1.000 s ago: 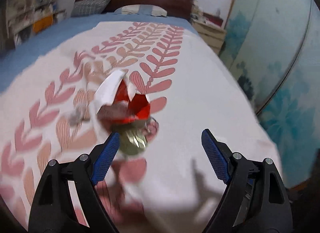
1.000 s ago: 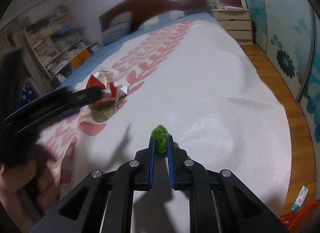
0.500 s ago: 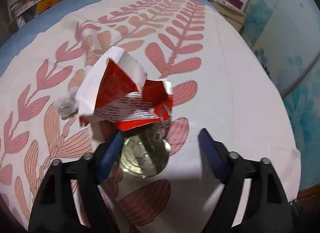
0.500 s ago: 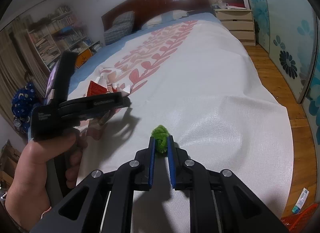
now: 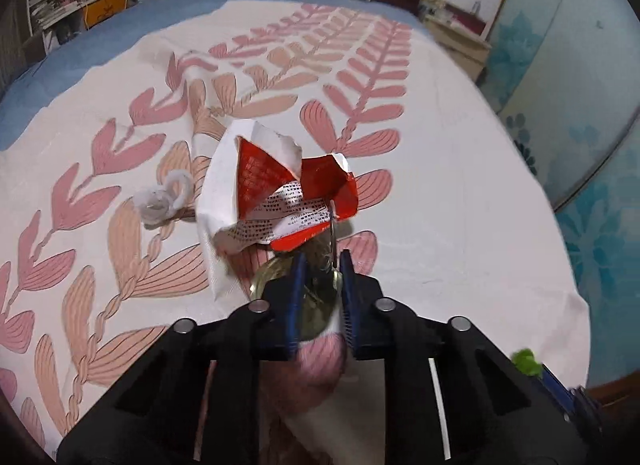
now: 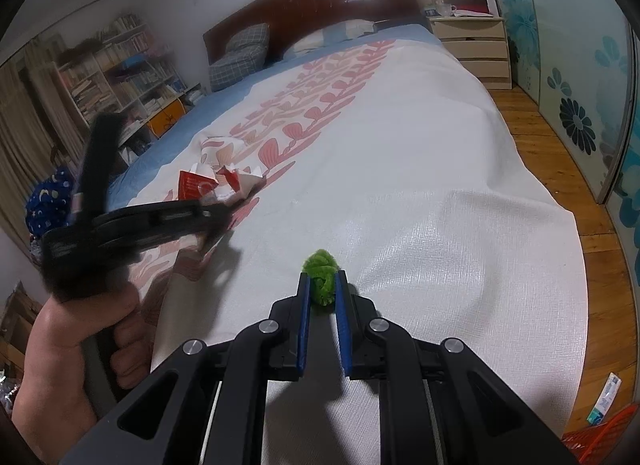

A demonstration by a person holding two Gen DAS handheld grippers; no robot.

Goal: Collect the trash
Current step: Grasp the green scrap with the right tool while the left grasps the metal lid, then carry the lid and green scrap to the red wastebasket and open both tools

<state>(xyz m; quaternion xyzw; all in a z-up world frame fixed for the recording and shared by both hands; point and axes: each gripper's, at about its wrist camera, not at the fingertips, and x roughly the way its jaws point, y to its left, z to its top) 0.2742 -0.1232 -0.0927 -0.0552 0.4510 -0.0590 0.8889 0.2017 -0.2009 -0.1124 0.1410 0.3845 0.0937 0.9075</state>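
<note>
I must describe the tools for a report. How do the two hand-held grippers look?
Both the left gripper and the right gripper are black plastic frames with round silver bolts and two flat blue ribbed finger pads. The person's hand on the left handle is bare, no sleeve visible.

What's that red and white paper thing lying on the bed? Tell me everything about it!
The red and white paper thing is a torn, crumpled carton or wrapper: glossy red outside, white inside, with a white panel of small print. It lies opened out with jagged flaps sticking up, on the leaf-patterned bedspread. A round gold can lid sits at its near edge; a white fluffy twist lies beside it.
</note>
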